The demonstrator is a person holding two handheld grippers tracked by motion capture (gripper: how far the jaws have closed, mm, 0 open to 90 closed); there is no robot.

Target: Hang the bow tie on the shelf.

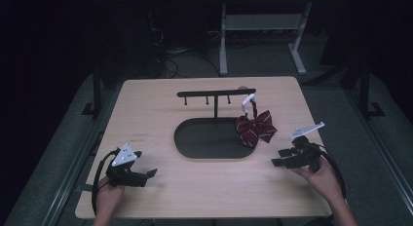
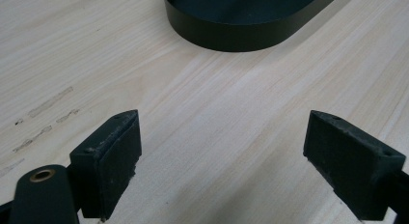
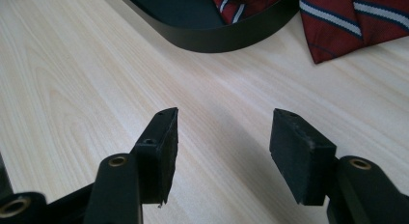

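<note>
A black stand with an oval base and a T-shaped hook bar sits mid-table. A dark red striped bow tie hangs from the bar's right end by a white strap, resting partly on the base's right edge. The tie's cloth and the base wall lie ahead of my right gripper, which is open and empty over bare wood. In the high view the right gripper sits right of the base. My left gripper rests open near the front left, facing the base.
The light wooden table has faint marks on its left side. Past the far edge stand a white table frame and cables on a dark floor. A person's hands hold both grippers at the front edge.
</note>
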